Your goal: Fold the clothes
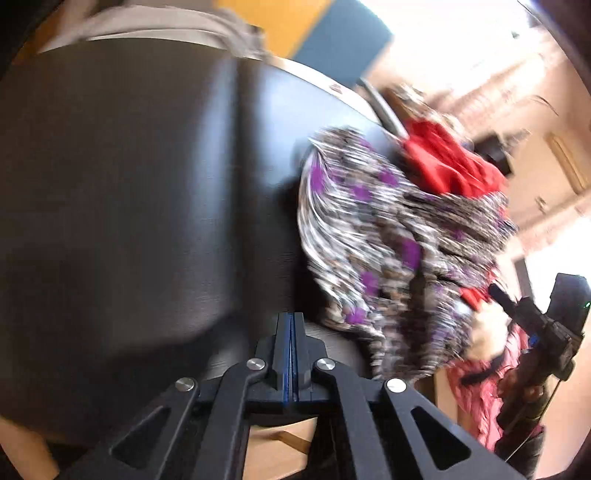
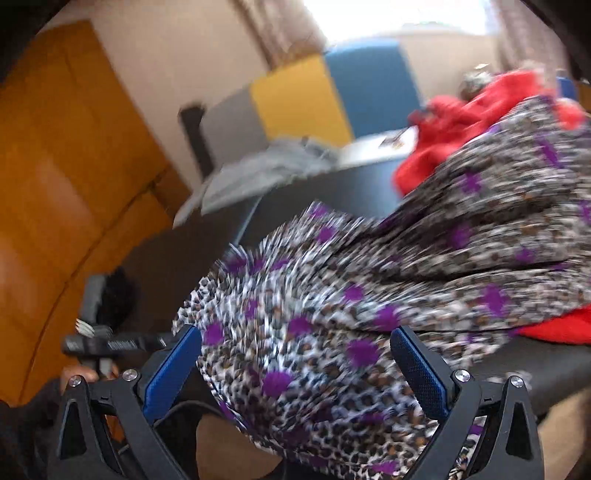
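Both views are smeared with motion blur, so fine detail is hard to read. The left gripper has its two blue-lined fingers pressed flat together with nothing between them, hovering over the near edge of the dark table. The leopard-print garment, spotted with purple, lies heaped on the right part of the table from this view, its hem hanging over the near edge. Behind it and touching it sits a red garment, and a grey cloth lies at the far edge of the table. At the lower right of the left wrist view the other handheld device appears beside a pink ruffled cloth, too blurred to tell more. In the right wrist view the right gripper stands wide apart, one blue pad on each side of the leopard-print garment, whose folds bulge up between the fingers and drape over the table edge; the fingers are not closed on it. The red garment rises behind the print cloth, partly covered by it, and the grey cloth lies farther back on the table. An orange wooden cabinet fills the left side, with yellow and blue panels beyond.
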The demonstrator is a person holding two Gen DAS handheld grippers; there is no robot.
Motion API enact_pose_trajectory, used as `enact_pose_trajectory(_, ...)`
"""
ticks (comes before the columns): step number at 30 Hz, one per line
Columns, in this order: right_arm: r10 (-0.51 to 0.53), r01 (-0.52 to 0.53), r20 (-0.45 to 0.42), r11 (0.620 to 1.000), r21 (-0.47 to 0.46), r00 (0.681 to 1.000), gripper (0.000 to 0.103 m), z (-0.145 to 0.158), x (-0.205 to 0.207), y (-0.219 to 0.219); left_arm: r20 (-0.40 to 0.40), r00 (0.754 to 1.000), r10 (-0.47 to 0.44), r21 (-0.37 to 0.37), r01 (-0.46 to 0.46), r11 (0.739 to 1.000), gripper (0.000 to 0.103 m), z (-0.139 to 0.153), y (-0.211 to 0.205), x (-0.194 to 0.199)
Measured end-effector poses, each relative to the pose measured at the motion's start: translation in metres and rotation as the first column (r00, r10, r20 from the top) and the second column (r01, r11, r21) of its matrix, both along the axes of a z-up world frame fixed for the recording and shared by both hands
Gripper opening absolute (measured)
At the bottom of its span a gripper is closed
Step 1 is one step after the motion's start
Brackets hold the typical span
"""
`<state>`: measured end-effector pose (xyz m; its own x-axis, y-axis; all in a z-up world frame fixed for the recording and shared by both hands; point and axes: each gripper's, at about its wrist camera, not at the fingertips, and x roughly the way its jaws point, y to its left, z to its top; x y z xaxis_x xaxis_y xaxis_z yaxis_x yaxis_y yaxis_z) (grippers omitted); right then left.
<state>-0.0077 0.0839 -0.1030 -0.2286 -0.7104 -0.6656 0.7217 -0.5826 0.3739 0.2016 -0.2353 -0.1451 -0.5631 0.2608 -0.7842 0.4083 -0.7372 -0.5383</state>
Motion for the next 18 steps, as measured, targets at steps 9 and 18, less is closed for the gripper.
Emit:
enact_pose_trajectory(9,0.349,-0.312,-0.101,0.91,0.272,0.932,0.103,-0.015,-0.028,-0.139,-0.062,0.996,-0.063,0.145,0.072,0.987,0.019,-0.011,-0.014,0.034)
enact_pose_trajectory(18,0.661,-0.507,-0.012,0.589,0.629,0.751,0.101,-0.08,-0.057,-0.277,-0.101,0.962,-0.253,0.093,0.263,0.96,0.023,-0.005,0.015,-0.014)
